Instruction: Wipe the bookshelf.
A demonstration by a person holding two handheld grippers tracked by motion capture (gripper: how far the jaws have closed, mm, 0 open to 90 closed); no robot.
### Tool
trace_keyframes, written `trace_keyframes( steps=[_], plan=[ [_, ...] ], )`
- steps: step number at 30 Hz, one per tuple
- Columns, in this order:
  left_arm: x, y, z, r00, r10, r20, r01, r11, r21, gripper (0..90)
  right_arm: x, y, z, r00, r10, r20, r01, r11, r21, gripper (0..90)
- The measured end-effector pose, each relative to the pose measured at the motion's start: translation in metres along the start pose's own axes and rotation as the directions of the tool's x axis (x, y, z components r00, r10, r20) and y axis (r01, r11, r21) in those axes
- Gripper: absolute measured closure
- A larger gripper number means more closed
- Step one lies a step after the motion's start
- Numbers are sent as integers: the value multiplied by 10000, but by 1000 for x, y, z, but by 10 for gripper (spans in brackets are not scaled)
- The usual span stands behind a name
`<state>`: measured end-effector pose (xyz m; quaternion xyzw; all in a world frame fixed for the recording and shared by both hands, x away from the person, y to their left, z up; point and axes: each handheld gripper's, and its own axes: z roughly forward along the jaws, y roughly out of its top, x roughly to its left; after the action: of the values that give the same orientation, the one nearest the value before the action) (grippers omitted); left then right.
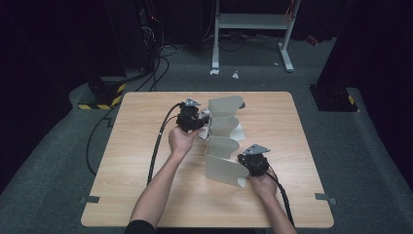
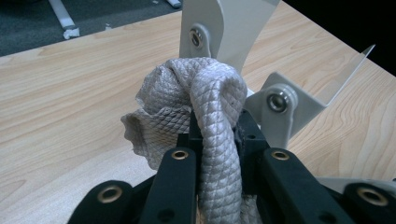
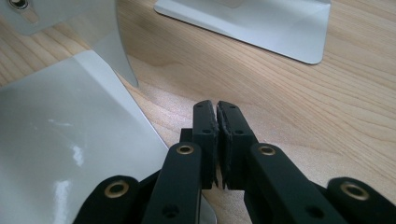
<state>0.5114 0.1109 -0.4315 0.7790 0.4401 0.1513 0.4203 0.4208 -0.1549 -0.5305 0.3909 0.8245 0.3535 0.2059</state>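
1. We have the left gripper (image 1: 195, 119) at the far part of the table (image 1: 146, 161), jaws clamped tight on a cloth (image 2: 205, 107). The grey, scale-textured fabric is bunched between the pads and bulges out in front in the left gripper view.

2. We'd say the cloth is pinched in a tight wad so it can be worked against the rack (image 1: 224, 146) without flapping loose; it sits right against the rack's upper plates, just below a bolted joint (image 2: 197, 38).

3. The rack is a run of pale, curved plates standing upright mid-table. Its long axis runs from the near end toward the far edge, so each plate faces roughly along that line.

4. The cloth's held strand runs lengthwise along the left jaws, pointing the same way as the gripper, toward the rack; the loose end spills down to one side.

5. The right gripper (image 1: 254, 163) rests at the rack's near end. Its jaws are closed pad to pad, with nothing between them in the right gripper view.

6. There it lies just beside the nearest plate (image 3: 60, 140), low over the wood. We judge it is bracing the rack so it won't slide while the cloth end does the work, though we can't tell if it actually touches the plate.

7. The nearest plate's foot (image 3: 252, 28) lies flat on the table ahead of the right jaws.
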Motion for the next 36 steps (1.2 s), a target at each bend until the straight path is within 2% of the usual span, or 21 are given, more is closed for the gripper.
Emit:
trace_keyframes(
  steps=[12,20,24,28,36],
  plan=[
    [3,-10,9,10000,-87,-34,88,9998,173,800,0,0,0,10000,-15,6,15,10000,5,864],
    [6,-20,20,9999,-67,-105,73,9980,622,800,0,0,0,10000,-43,17,43,10000,2,865],
    [8,-26,27,9997,-234,-100,241,9964,813,800,0,0,0,10000,-68,21,68,10000,1,865],
    [12,-32,32,9981,-621,37,617,9956,703,800,0,0,0,10000,8,-29,-8,10000,7,865],
    [14,-42,47,9968,-799,-45,799,9906,1112,800,0,0,0,10000,-21,-46,21,10000,8,865]
  ],
)
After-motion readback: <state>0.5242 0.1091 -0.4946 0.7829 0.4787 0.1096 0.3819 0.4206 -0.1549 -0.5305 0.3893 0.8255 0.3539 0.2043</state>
